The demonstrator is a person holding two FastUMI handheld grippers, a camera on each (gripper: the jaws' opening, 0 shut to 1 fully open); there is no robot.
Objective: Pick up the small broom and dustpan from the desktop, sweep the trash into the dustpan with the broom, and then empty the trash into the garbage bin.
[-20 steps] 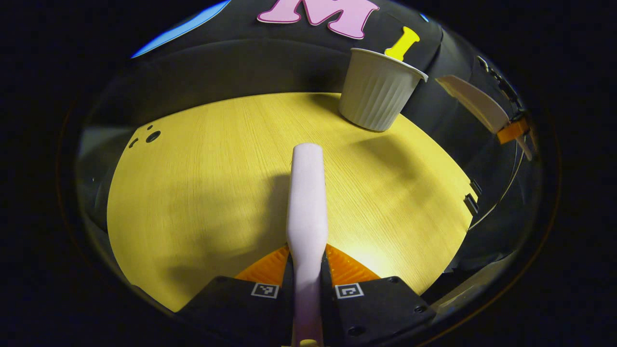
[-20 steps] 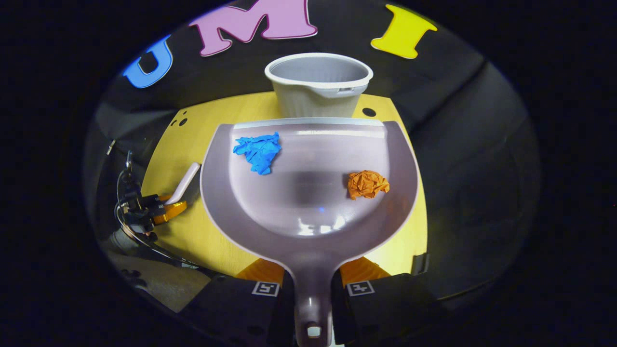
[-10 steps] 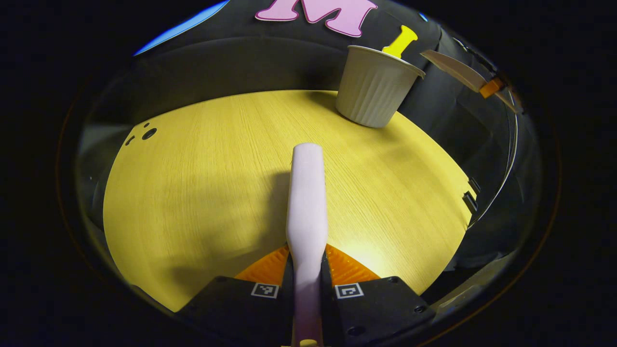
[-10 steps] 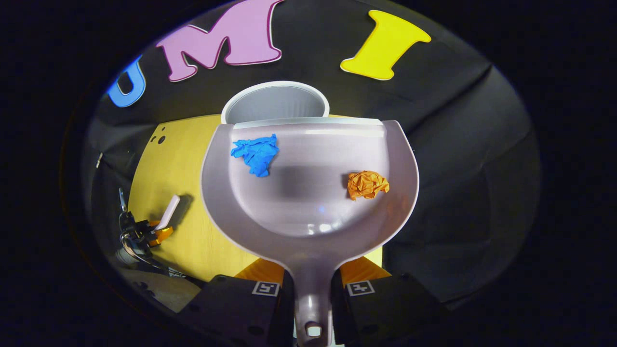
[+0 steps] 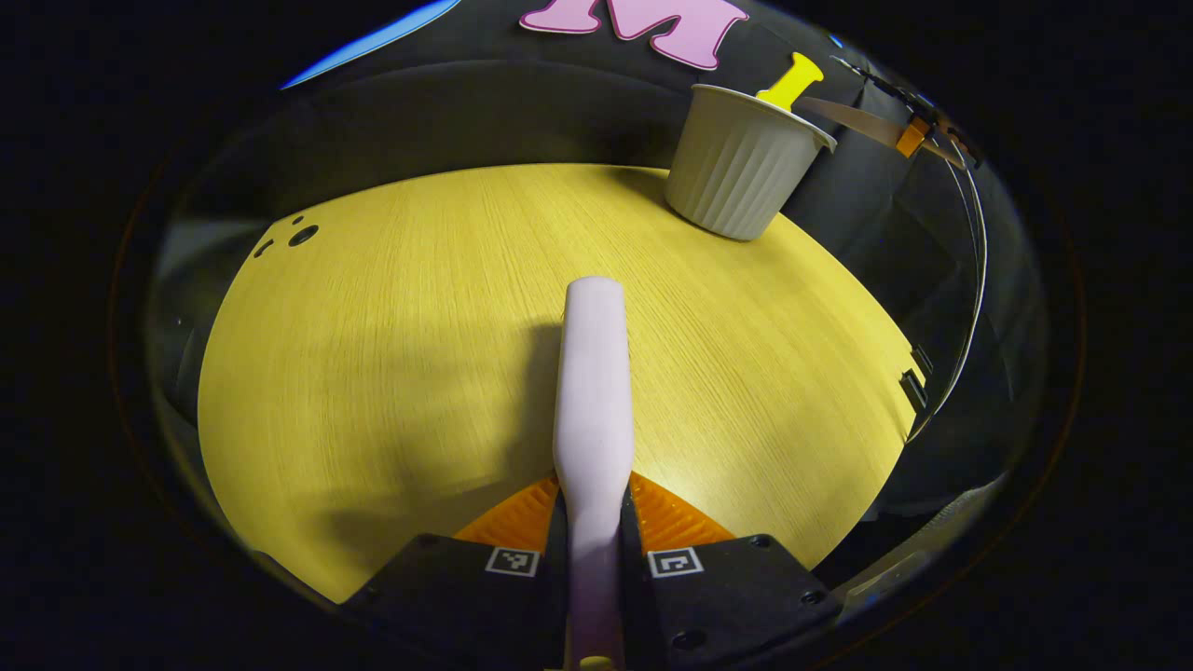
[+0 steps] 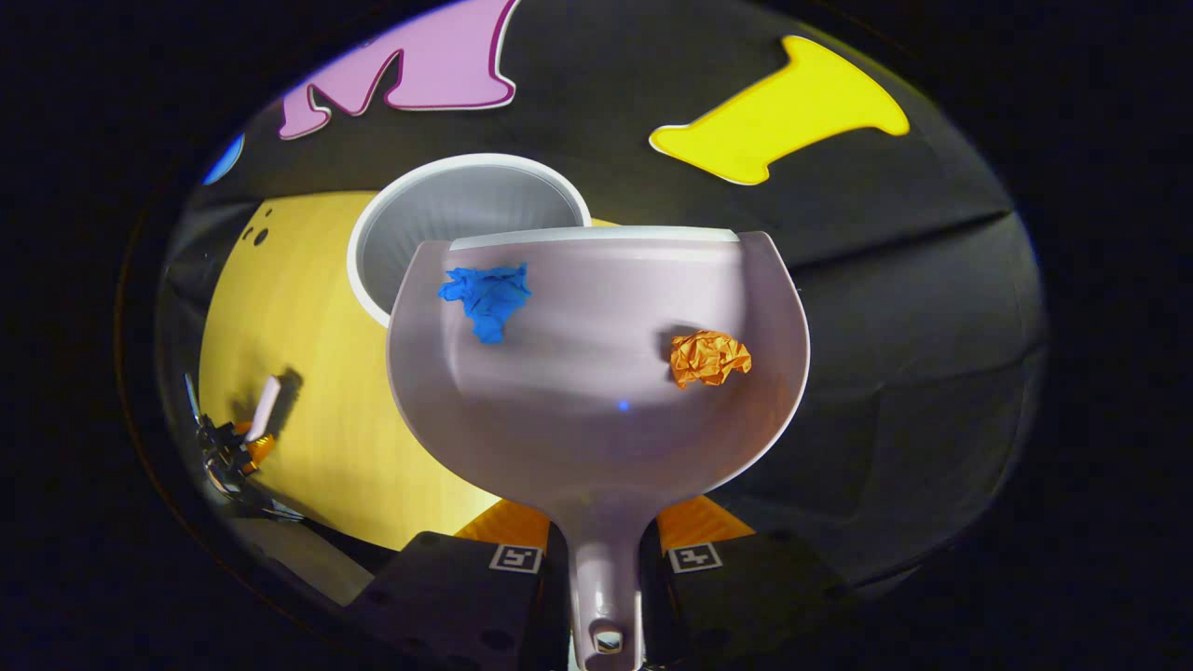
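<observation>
My left gripper (image 5: 593, 508) is shut on the small broom (image 5: 593, 382), whose pale handle points forward over the yellow desktop (image 5: 391, 354). My right gripper (image 6: 606, 527) is shut on the handle of the pale dustpan (image 6: 596, 410), held in the air. A crumpled blue paper (image 6: 486, 296) and a crumpled orange paper (image 6: 708, 357) lie in the pan. The pan's front edge overlaps the right rim of the ribbed white garbage bin (image 6: 447, 219), which is open below it. The bin (image 5: 746, 163) stands at the desktop's far right, with the dustpan (image 5: 857, 119) beside its rim.
The left gripper (image 6: 233, 445) with the broom (image 6: 264, 407) shows small at the desk's left edge. Small holes (image 5: 300, 235) mark the desktop's far left corner. A bracket (image 5: 915, 387) sits at its right edge. Black cloth walls close the back and sides.
My right gripper has carried the dustpan up and forward to the bin, so I look down into the bin's mouth. Both papers stay in the pan. The left gripper has barely moved.
</observation>
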